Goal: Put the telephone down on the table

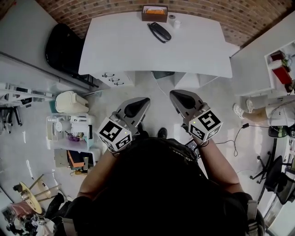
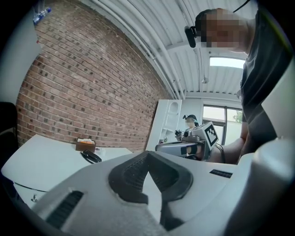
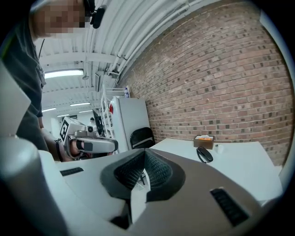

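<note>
The black telephone handset lies flat on the far part of the white rectangular table. It sits just in front of a small brown cardboard box and near a small white roll. Well short of the table, over the pale floor, the left gripper and right gripper hang side by side. Each has its dark ribbed jaws pressed together, with nothing between them.

Telephone on table, before box
</note>
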